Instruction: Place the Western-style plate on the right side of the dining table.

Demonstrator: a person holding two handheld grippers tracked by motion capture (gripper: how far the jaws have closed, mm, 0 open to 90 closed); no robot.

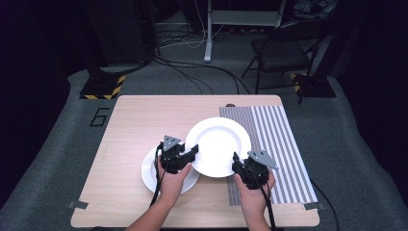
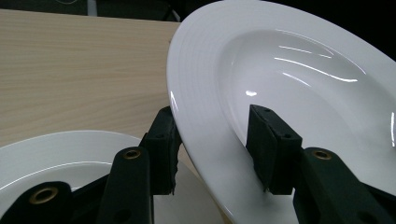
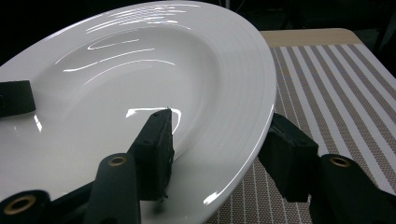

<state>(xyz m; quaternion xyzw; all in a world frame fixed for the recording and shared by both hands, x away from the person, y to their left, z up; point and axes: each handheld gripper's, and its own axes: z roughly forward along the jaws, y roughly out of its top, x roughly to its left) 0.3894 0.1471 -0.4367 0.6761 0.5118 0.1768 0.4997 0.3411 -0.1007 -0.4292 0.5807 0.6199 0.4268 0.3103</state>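
A large white plate is held above the table between both grippers. My left gripper is shut on its left rim, one jaw under the rim and one on the upper face. My right gripper is shut on the near right rim in the same way. The large plate tilts and overlaps a smaller white plate lying on the wood under my left hand. In the right gripper view the large plate hangs partly over the striped placemat.
The light wooden table carries the grey-and-white striped placemat along its right side. The smaller plate sits near the front left. Beyond the table a black chair and cables lie on the grey floor.
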